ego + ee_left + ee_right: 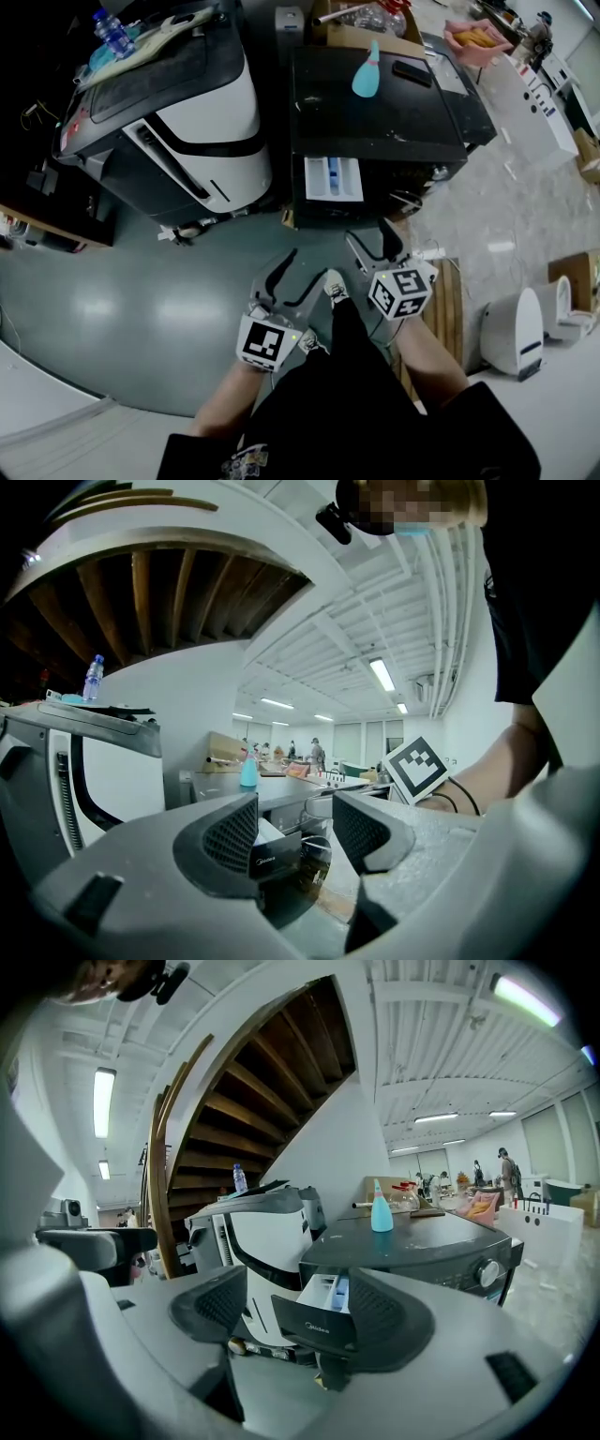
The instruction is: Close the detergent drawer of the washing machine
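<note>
The approach is being made, and no push is being applied yet. The detergent drawer [333,178] is being left pulled out of the washing machine [375,127] at its front. The 2 grippers, the left gripper [296,281] and the right gripper [372,246], are being held wide and empty just short of that front. Next, the drawer's dark panel [314,1321] is probably to be met squarely and pushed straight in until flush.

The left gripper [295,832] fills the lower frame, jaws apart, nothing gripped. Beyond the gap shows the dark detergent drawer [274,860] front. A turquoise bottle [248,772] stands left of centre.
</note>
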Motion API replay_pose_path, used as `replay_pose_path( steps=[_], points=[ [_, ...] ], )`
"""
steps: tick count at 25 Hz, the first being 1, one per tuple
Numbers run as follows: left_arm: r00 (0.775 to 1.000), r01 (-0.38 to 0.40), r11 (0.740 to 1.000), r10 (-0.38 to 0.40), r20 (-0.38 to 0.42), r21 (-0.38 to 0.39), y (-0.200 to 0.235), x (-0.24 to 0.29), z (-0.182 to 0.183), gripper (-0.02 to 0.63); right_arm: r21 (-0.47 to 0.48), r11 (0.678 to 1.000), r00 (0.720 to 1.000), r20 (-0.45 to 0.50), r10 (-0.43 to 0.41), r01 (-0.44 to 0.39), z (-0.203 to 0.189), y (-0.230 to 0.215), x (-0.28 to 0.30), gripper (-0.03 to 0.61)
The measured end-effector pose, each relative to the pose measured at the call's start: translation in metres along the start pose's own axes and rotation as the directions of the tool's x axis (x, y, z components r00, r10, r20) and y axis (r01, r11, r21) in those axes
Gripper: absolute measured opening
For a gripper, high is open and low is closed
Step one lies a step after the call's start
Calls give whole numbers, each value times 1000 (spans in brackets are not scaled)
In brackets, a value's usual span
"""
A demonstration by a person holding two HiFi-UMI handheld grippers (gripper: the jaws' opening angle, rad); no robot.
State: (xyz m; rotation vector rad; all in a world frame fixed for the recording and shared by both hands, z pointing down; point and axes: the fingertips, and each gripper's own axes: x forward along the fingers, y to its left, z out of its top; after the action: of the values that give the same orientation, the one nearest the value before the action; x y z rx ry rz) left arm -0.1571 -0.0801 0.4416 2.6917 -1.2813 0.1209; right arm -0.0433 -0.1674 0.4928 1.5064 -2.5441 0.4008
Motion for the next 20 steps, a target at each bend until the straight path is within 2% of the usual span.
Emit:
replay_pose_path(
  steps=[7, 20],
  points=[
    [1000, -19, 1000, 19, -13, 20, 5, 23, -14, 231, -2, 1000, 999, -37, -8, 8, -20, -26, 25, 333],
    [997, -27, 1000, 25, -79, -16, 26, 88, -38, 230, 39, 999, 983, -183, -9, 16, -77, -83, 80, 324]
  ],
)
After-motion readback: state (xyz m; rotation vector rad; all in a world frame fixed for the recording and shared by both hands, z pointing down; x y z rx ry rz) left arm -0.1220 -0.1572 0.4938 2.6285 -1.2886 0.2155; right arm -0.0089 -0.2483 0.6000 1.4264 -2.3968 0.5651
